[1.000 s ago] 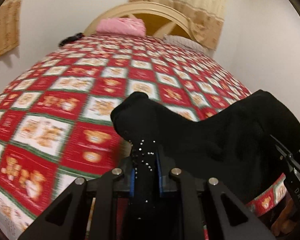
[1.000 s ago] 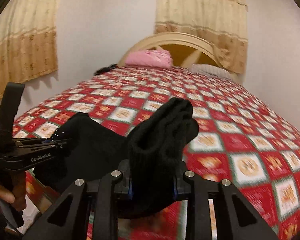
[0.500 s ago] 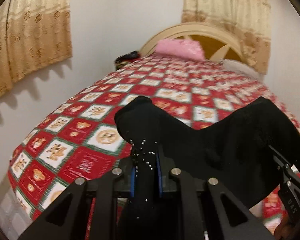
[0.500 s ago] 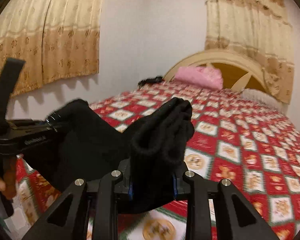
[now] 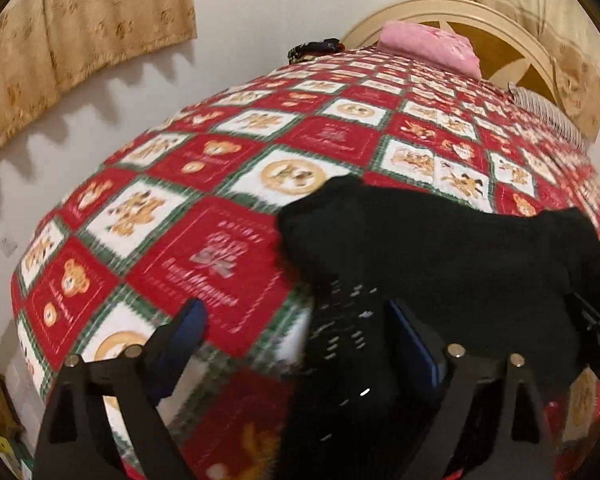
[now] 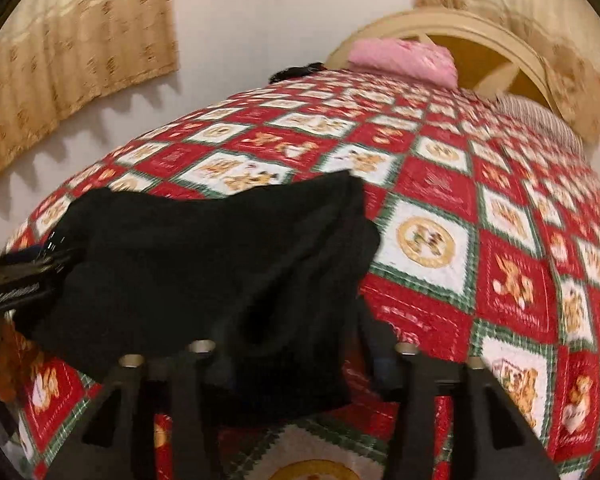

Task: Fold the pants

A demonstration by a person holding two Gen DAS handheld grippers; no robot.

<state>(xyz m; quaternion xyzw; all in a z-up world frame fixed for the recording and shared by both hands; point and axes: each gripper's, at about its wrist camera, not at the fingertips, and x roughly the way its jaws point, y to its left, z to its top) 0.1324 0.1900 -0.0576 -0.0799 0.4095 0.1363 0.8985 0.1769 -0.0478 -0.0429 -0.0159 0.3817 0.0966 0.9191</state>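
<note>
The black pants (image 5: 440,248) lie spread across the near end of the bed, on the red and white bear-print quilt (image 5: 236,248). My left gripper (image 5: 300,332) is open; its fingers (image 5: 184,328) stand wide apart, and the rhinestone-studded cloth hangs loose by the right finger. In the right wrist view the pants (image 6: 204,256) drape over my right gripper (image 6: 296,356), whose fingers (image 6: 380,344) are also spread apart. The left gripper's body (image 6: 16,284) shows at the left edge of that view.
A pink pillow (image 5: 432,46) and a striped pillow (image 5: 548,114) lie against the cream headboard (image 5: 512,44). A dark item (image 5: 316,48) sits at the bed's far left corner. Beige curtains (image 5: 80,36) hang on the white wall left of the bed.
Both grippers dropped toward the bed and opened. The pants, held up bunched in both before, now lie spread flat on the quilt.
</note>
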